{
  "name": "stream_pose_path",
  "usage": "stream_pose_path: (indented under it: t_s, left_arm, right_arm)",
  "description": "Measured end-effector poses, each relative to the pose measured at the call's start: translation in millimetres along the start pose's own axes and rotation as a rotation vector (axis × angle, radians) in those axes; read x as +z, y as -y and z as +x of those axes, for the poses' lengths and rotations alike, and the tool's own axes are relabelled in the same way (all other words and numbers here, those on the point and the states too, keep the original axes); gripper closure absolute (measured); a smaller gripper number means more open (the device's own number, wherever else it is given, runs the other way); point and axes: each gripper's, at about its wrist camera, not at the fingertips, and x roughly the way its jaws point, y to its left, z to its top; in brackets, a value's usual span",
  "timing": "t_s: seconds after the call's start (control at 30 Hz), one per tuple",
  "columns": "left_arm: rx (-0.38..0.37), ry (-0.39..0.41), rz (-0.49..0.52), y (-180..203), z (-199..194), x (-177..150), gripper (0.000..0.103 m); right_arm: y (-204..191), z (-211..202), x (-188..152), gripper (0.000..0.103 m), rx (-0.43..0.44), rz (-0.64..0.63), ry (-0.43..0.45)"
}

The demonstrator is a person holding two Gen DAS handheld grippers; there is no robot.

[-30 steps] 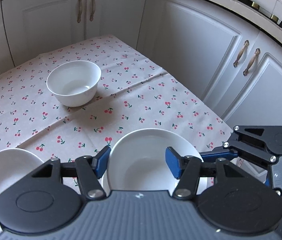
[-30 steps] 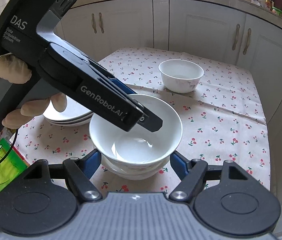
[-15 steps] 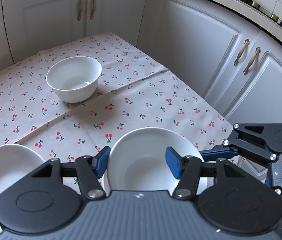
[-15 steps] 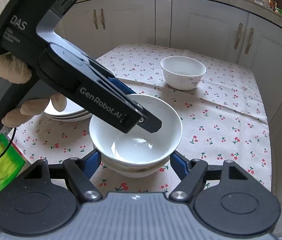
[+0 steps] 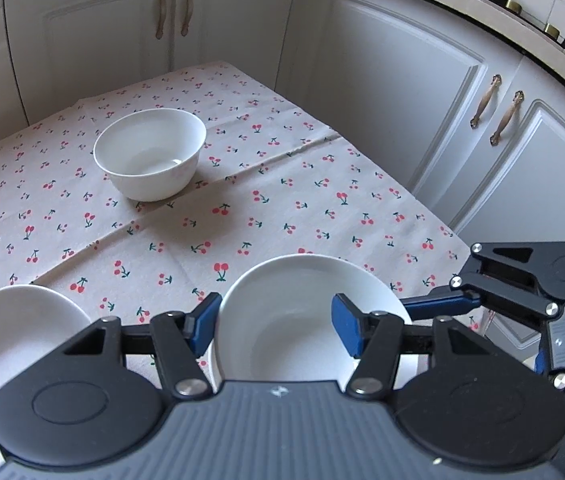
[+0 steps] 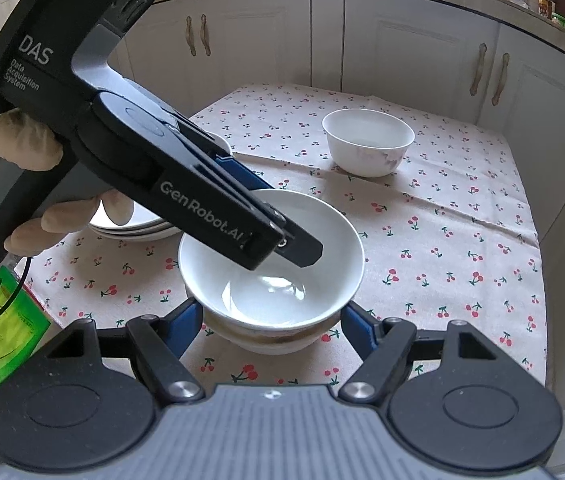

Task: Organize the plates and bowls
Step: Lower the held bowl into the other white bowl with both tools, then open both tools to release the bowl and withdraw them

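Stacked bowls (image 6: 270, 280): two white bowls nested one inside the other stand near the front edge of the cherry-print tablecloth (image 6: 442, 248), directly ahead of both your grippers. In the left wrist view the upper bowl (image 5: 302, 312) lies between the blue pads of your left gripper (image 5: 274, 326); the left pad sits at the outer side of the rim and the right pad over the bowl's inside. The claw is spread, and you cannot tell whether either pad touches the porcelain. In the right wrist view the same left gripper (image 6: 294, 246) reaches down from the upper left, tip over the bowl's hollow, held in your gloved left hand (image 6: 22, 184).

Your right gripper (image 6: 270, 324) is also spread wide, one blue finger on each side of the lower bowl, apart from it or only just beside it. From the left wrist view it (image 5: 442, 300) appears at the right edge, level with the bowls.

Single white bowl (image 5: 150, 154): upright, well apart from the stack, toward the far side of the cloth near the white cabinet doors (image 5: 402, 92).

Stack of white plates (image 6: 134, 224): left of the nested bowls, partly hidden behind your left hand; the top plate (image 5: 14, 328) shows at the lower left of the left wrist view.
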Motion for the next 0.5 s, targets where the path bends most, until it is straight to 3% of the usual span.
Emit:
stream_pose_path:
  t_s: [0.43,0.5]
  left_arm:
    - [-0.018,0.018,-0.002,-3.0,-1.8,-2.0,0.040]
    - [-0.023,0.022,-0.012,-4.8,-3.1,-3.2,0.039]
  right_arm:
    - [-0.4,1.3,-0.3,0.021,-0.013,0.010,-0.006]
    - [-0.4,-2.4,0.4,0.004,-0.014,0.011,0.019]
